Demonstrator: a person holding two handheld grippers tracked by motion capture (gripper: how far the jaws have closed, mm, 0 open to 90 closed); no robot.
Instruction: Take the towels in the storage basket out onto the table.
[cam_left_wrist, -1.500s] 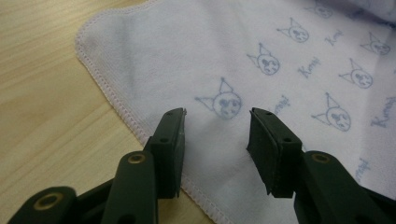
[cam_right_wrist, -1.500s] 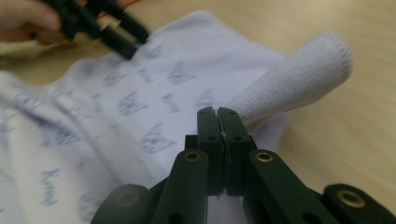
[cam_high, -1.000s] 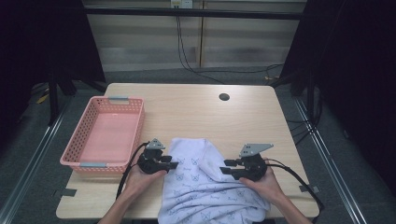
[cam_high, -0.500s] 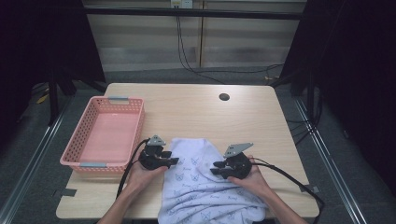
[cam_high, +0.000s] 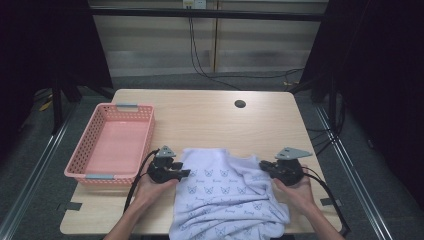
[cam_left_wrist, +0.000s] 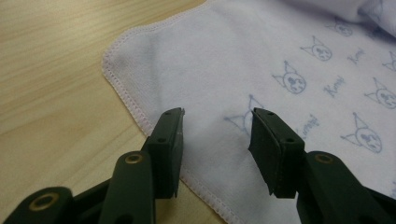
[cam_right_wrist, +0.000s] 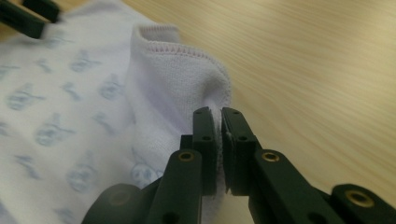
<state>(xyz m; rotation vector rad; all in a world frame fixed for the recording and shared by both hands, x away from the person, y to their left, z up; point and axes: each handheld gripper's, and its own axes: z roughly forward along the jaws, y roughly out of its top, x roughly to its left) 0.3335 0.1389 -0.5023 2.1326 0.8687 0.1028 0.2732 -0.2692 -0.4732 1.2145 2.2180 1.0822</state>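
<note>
A white cloth printed with small blue cat faces lies rumpled at the table's near edge. My left gripper rests at its left edge. In the left gripper view the jaws stand open over the cloth's stitched hem, one jaw on each side of a flat patch of cloth. My right gripper is at the cloth's right edge. In the right gripper view its jaws are shut on a raised fold of the cloth.
A pink plastic basket stands at the left of the wooden table, close to my left hand. A dark round hole sits near the table's far edge. Cables trail from both grippers toward the near edge.
My right gripper moved left onto the cloth, then pulled back right with the cloth's edge pinched, spreading it wider. The left gripper stayed in place.
</note>
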